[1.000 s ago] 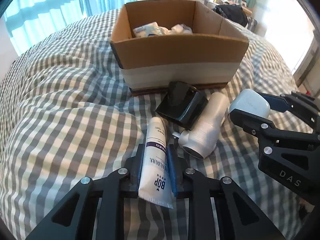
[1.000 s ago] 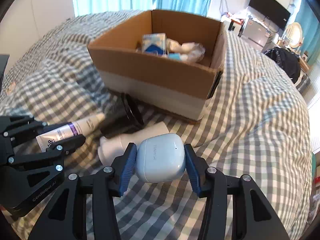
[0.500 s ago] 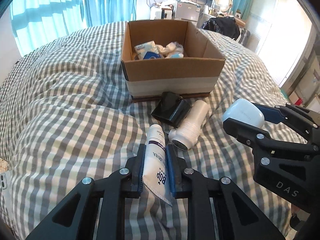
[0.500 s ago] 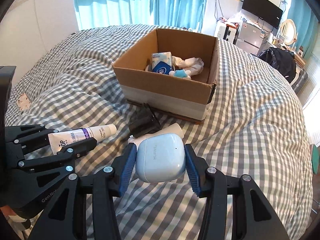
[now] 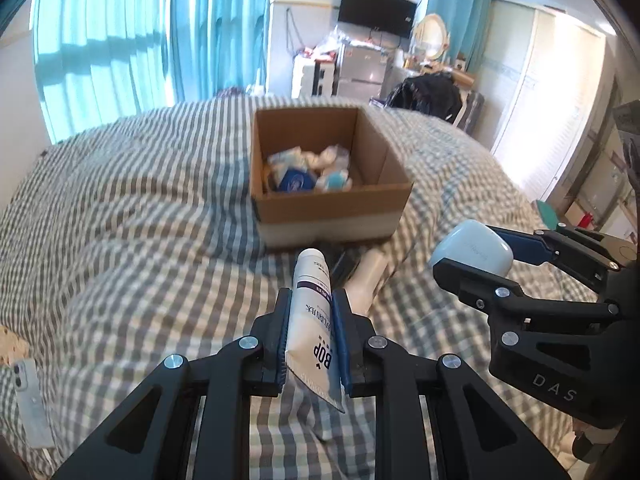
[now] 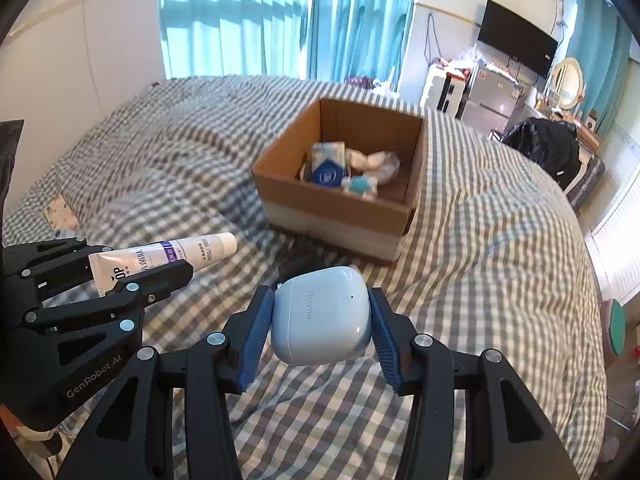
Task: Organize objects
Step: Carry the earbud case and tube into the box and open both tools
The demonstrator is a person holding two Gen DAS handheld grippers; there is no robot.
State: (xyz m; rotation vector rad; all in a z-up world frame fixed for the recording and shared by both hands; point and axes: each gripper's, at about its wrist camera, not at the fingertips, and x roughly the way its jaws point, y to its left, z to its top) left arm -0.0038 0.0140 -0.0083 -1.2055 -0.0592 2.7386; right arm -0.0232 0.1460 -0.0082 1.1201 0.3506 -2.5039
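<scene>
My left gripper (image 5: 311, 308) is shut on a white tube (image 5: 312, 312) with a purple band, held above the bed; it also shows in the right wrist view (image 6: 168, 258). My right gripper (image 6: 320, 312) is shut on a pale blue earbud case (image 6: 322, 316), also seen in the left wrist view (image 5: 474, 250). An open cardboard box (image 5: 332, 216) (image 6: 332, 216) with several small packets inside sits ahead on the checked bedspread. A white cylinder (image 5: 366, 280) and a black object (image 5: 344, 264) lie in front of the box, partly hidden by the tube.
The checked bedspread (image 5: 140, 220) covers the whole bed. A phone (image 5: 28, 396) lies at its left edge. Curtains (image 5: 120, 40), a TV (image 5: 376, 14), a fridge (image 5: 362, 74) and a dark bag (image 5: 432, 94) stand beyond the bed.
Both grippers have lifted and drawn back from the box with their objects still held. The box and the items on the bed look smaller and farther away.
</scene>
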